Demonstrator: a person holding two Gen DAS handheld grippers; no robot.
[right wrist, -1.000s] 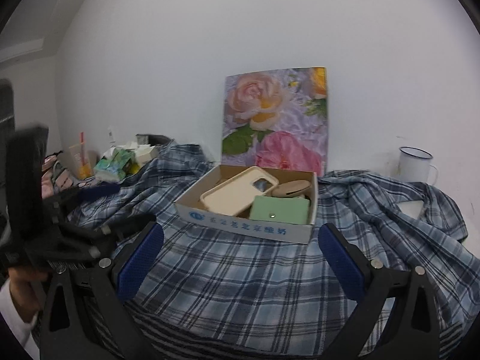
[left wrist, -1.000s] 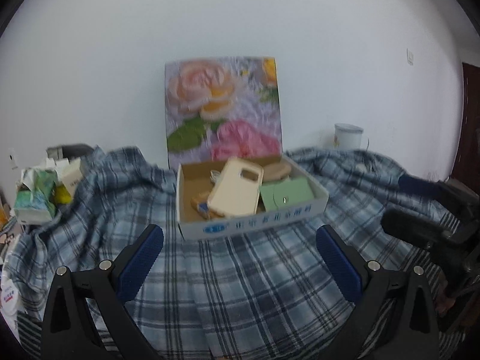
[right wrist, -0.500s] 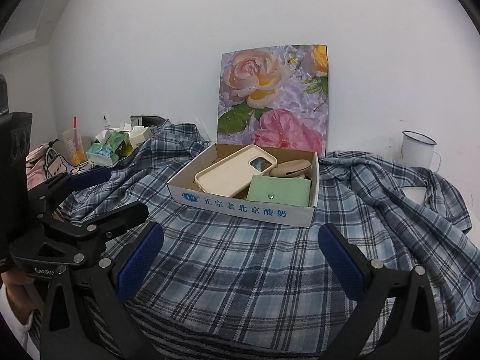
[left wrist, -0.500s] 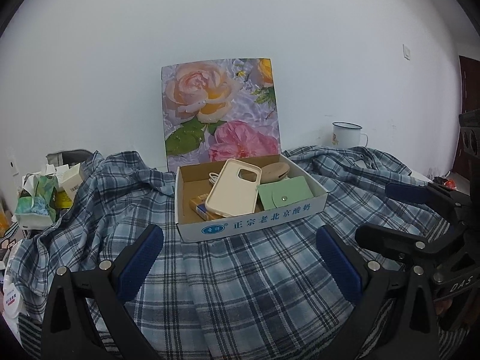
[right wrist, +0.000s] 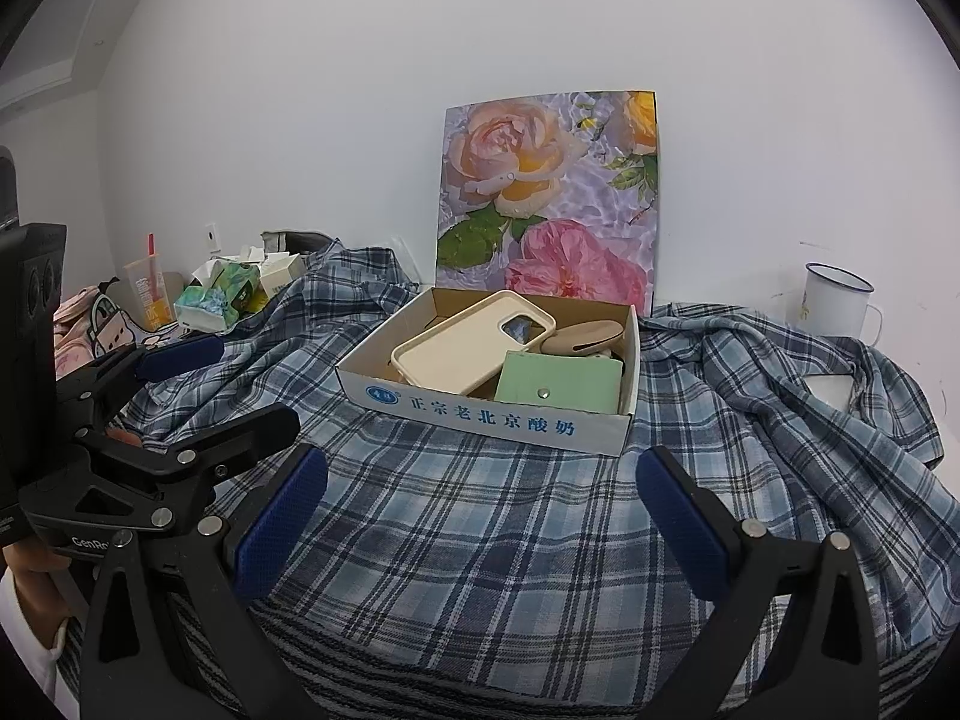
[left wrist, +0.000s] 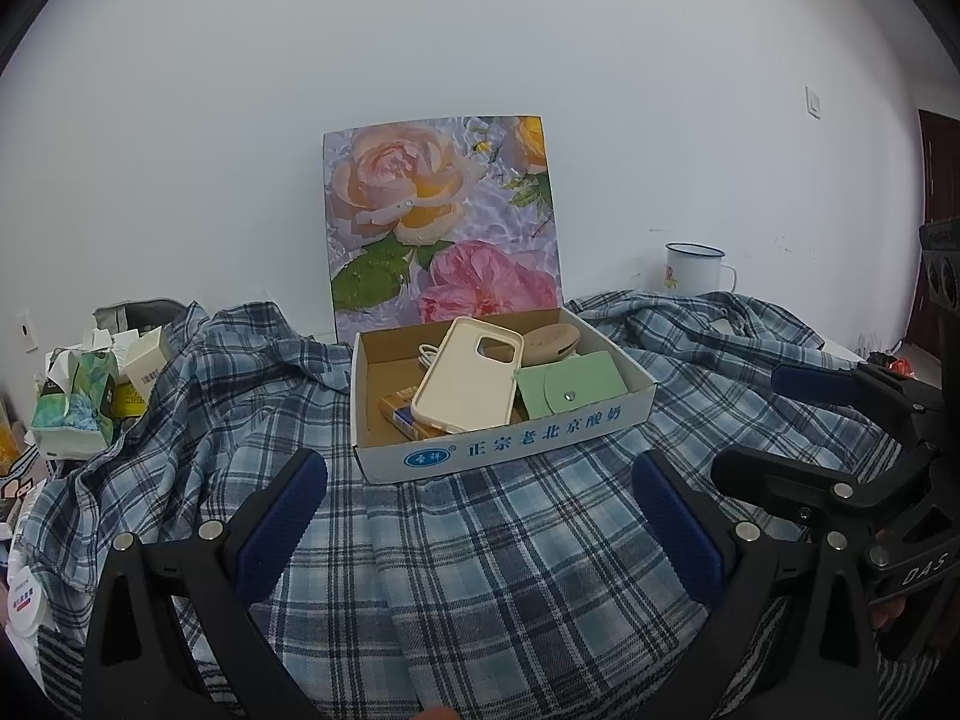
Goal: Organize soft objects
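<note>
A blue plaid shirt (left wrist: 480,570) lies spread over the table; it also shows in the right wrist view (right wrist: 480,528). On it stands a shallow cardboard box (left wrist: 510,450) (right wrist: 480,414) holding a cream phone case (left wrist: 468,378) (right wrist: 468,348), a green snap pouch (left wrist: 570,384) (right wrist: 558,384) and a beige oval item (left wrist: 552,339). My left gripper (left wrist: 480,522) is open and empty, just in front of the box. My right gripper (right wrist: 480,516) is open and empty, also in front of the box. Each gripper shows at the edge of the other's view.
A floral board (left wrist: 441,228) leans on the white wall behind the box. A white enamel mug (left wrist: 693,267) (right wrist: 834,300) stands at the back right. Tissue packs and small boxes (left wrist: 78,402) (right wrist: 222,294) clutter the left.
Both grippers have risen and drawn slightly closer to the box, so it looks larger. The right gripper has come further into the left wrist view. Nothing was grasped.
</note>
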